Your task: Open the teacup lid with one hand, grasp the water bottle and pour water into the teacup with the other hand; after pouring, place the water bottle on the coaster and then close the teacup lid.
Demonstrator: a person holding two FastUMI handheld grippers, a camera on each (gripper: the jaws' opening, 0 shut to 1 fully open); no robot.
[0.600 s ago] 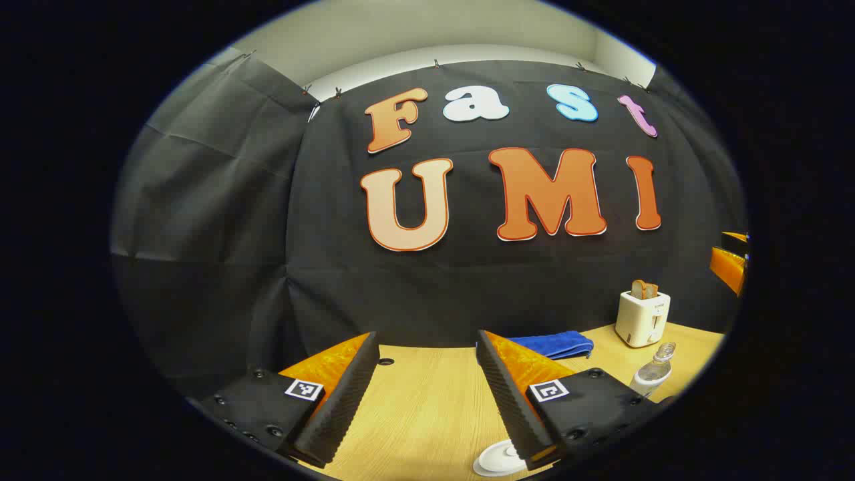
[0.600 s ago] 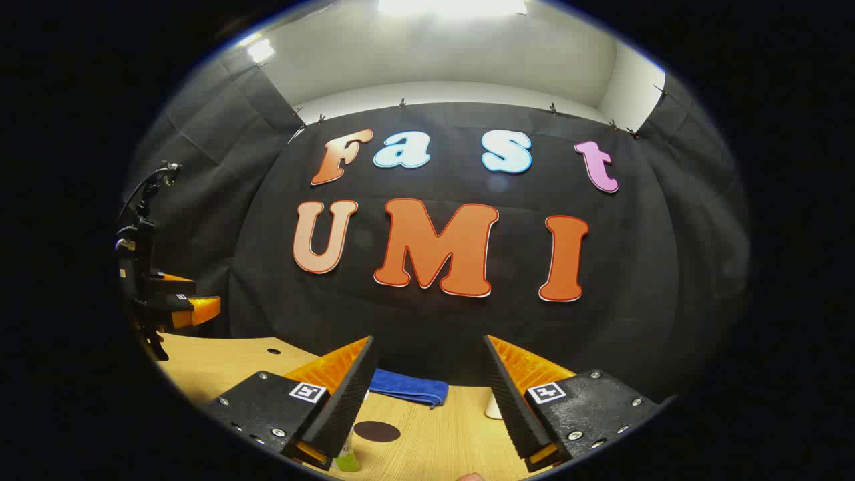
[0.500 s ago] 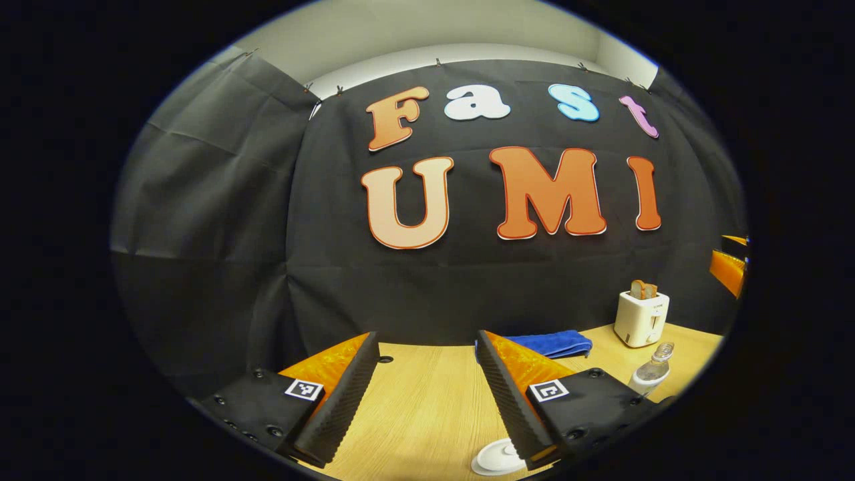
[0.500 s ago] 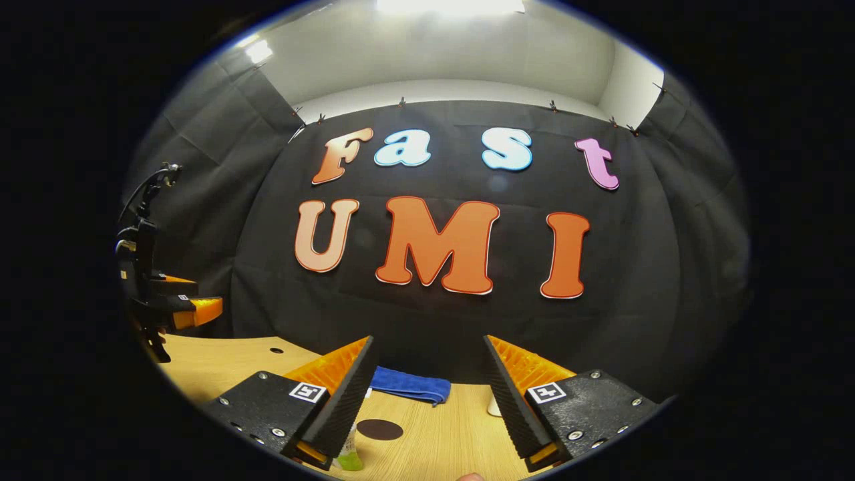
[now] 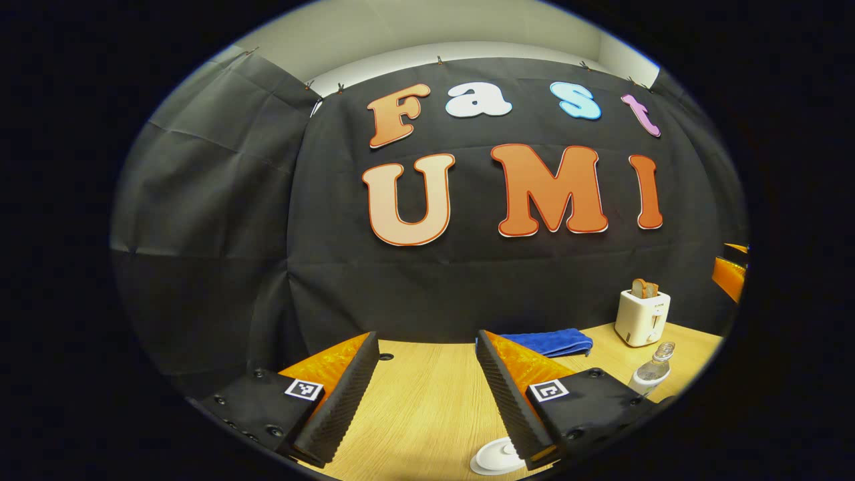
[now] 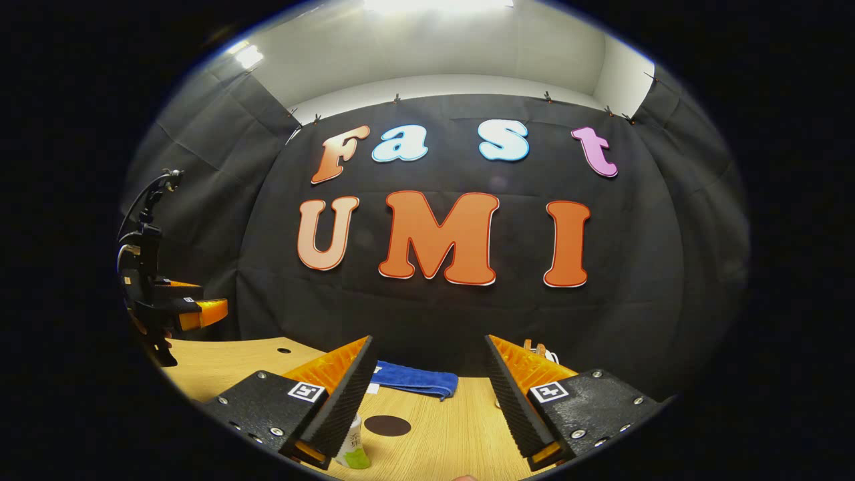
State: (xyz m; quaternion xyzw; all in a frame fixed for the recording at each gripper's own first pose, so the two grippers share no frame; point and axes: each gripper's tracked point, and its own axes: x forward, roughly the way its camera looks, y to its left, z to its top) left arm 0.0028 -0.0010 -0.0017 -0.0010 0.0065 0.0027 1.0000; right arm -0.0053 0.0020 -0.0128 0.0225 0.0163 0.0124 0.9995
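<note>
In the left gripper view my left gripper (image 5: 426, 335) is open above the wooden table (image 5: 414, 407), nothing between its fingers. A white round teacup lid (image 5: 491, 458) lies low on the right, partly hidden by one finger. The clear water bottle (image 5: 653, 369) stands far right, in front of a toaster. In the right gripper view my right gripper (image 6: 429, 341) is open and empty over the table. The dark round coaster (image 6: 387, 425) lies between its fingers, farther off. The water bottle (image 6: 353, 451), with a green label, peeks out beside the left finger.
A white toaster (image 5: 642, 315) with bread stands at the back right; its top shows above a finger (image 6: 534, 347). A folded blue cloth (image 5: 549, 342) (image 6: 414, 379) lies by the wall. My left gripper (image 6: 177, 310) hangs at the far left of the right gripper view.
The right gripper view has dipped slightly: coaster, bottle and blue cloth sit higher and show more, and the toaster's top has appeared. The left gripper view has barely shifted.
</note>
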